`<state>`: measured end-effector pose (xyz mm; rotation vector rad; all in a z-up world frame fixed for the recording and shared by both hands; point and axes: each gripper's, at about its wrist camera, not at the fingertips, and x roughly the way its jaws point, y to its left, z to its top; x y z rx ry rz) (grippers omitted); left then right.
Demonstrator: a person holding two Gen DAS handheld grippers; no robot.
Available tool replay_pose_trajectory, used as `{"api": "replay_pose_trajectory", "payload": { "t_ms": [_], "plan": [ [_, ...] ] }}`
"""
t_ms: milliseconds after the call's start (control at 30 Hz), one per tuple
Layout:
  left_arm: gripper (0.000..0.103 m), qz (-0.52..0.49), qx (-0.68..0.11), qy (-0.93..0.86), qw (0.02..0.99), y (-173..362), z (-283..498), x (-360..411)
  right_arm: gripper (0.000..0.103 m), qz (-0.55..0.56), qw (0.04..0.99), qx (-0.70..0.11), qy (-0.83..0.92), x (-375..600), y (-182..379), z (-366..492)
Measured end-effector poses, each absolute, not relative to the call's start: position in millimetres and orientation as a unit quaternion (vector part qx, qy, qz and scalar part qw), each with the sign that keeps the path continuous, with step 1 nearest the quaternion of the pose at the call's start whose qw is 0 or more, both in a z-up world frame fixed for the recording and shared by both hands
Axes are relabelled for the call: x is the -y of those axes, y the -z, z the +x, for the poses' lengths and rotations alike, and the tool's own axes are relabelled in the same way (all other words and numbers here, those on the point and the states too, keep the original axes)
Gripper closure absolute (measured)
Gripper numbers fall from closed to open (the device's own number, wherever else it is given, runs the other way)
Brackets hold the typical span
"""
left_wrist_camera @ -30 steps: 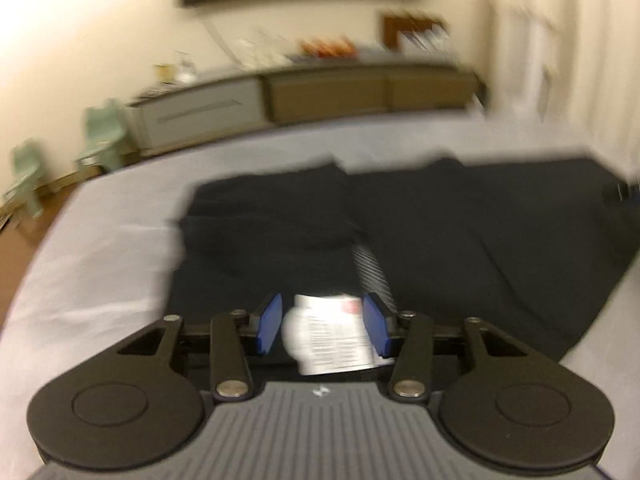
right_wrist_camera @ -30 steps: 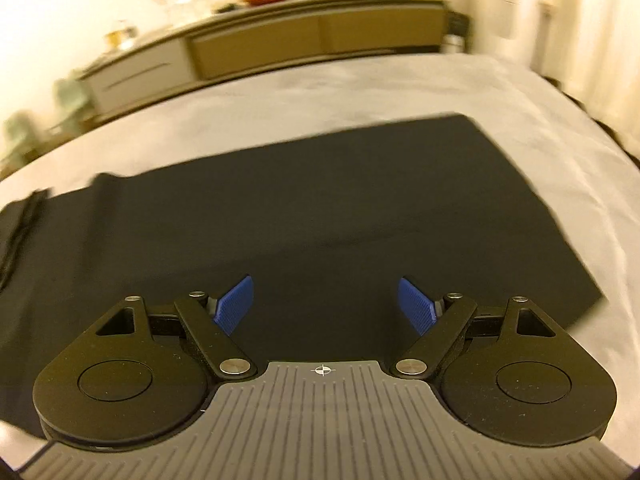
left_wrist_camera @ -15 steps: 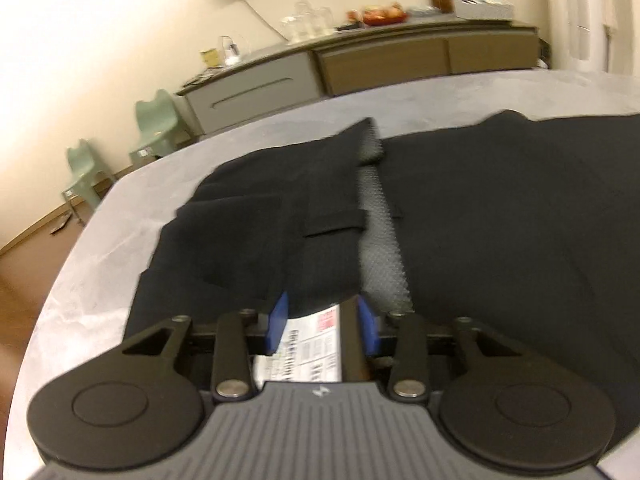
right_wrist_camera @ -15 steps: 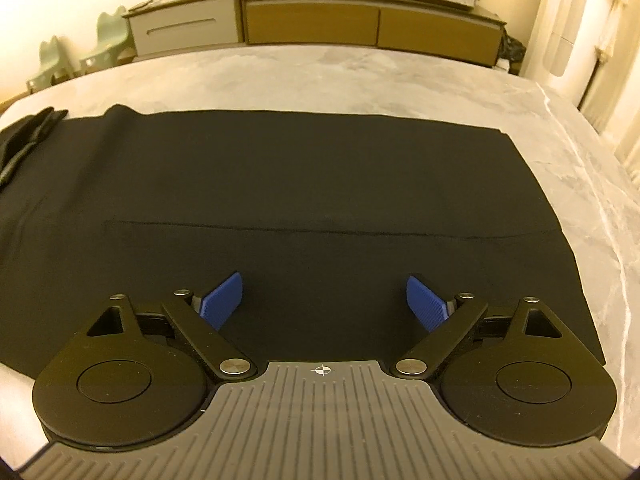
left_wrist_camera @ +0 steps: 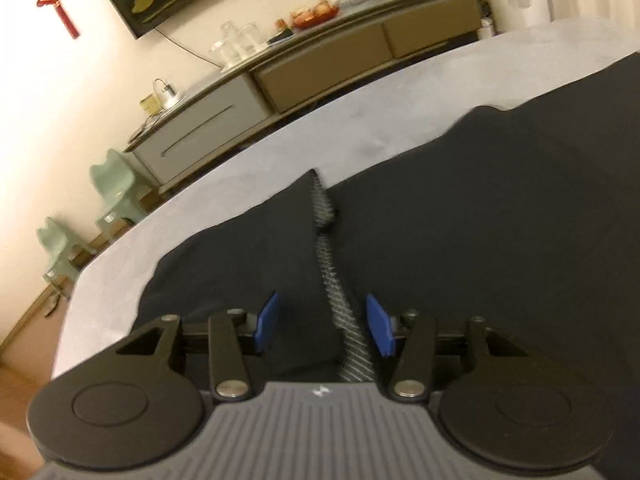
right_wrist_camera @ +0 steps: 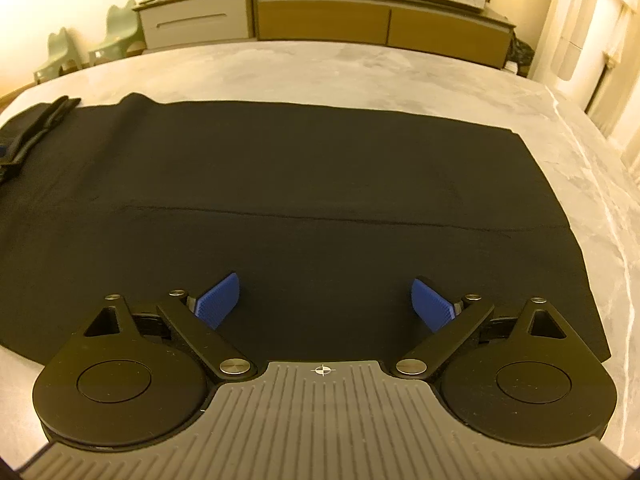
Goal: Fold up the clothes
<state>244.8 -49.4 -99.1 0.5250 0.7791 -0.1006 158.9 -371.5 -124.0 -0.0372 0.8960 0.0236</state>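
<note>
Lying flat on the grey bench (right_wrist_camera: 360,64), the black garment (right_wrist_camera: 304,184) runs its long axis left to right across both jaws. The right gripper (right_wrist_camera: 325,302), jaws wide apart and empty, hovers over its near edge. The left gripper (left_wrist_camera: 325,325), jaws parted, straddles a striped band (left_wrist_camera: 338,292) at the bunched end, apparently unclamped.

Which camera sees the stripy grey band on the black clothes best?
The left wrist view. The grey band runs up the middle there, starting between the open left gripper, with its zigzag pattern clear. The right wrist view shows only plain black cloth on the table; the band isn't visible.
</note>
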Motion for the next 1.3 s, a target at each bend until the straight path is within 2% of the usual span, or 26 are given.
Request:
{"api": "replay_pose_trajectory", "payload": {
  "t_ms": [33,267,400,500,567,700,800,833,867,1000,1133,1300],
  "plan": [
    [0.069,0.233,-0.387,0.033,0.892,99.1,254.5,42.4,0.007,-0.017,0.901,-0.433,-0.012,372.3,124.0,158.6],
    [0.072,0.172,-0.408,0.013,0.897,96.3,275.4,28.1,0.005,-0.019,0.901,-0.433,-0.013,372.6,124.5,159.4],
    [0.062,0.175,-0.416,0.076,0.889,88.6,230.0,37.5,0.004,-0.021,0.9,-0.434,-0.015,372.5,124.4,159.8],
    [0.06,0.17,-0.385,0.091,0.902,80.3,182.6,29.7,0.004,-0.023,0.9,-0.435,-0.016,372.3,124.1,159.5],
    [0.055,0.136,-0.363,0.089,0.918,72.9,156.6,14.2,0.004,-0.024,0.899,-0.436,-0.015,372.2,123.6,159.1],
    [0.055,0.143,-0.397,0.095,0.902,93.3,124.5,-2.1,0.004,-0.027,0.9,-0.434,-0.012,370.8,123.5,157.0],
    [0.053,0.155,-0.378,0.094,0.908,97.1,107.8,-3.5,0.005,-0.017,0.899,-0.437,-0.008,374.4,122.4,154.7],
    [0.054,0.143,-0.375,0.096,0.911,92.7,103.7,-4.8,0.008,-0.009,0.899,-0.438,-0.006,377.6,121.3,153.2],
    [0.055,0.132,-0.372,0.097,0.914,88.4,99.6,-6.0,0.011,0.001,0.901,-0.434,0.003,385.0,117.8,149.5],
    [0.05,0.145,-0.403,0.109,0.897,98.6,96.7,4.1,0.011,0.071,0.912,-0.399,0.066,438.3,101.9,127.5],
    [0.052,0.104,-0.397,0.111,0.905,83.1,93.1,11.9,0.011,0.132,0.907,-0.371,0.147,498.4,100.5,102.6],
    [0.05,0.092,-0.36,0.179,0.911,40.4,88.7,76.0,0.013,0.119,0.906,-0.37,0.164,521.0,120.4,94.0]
  ]
}}
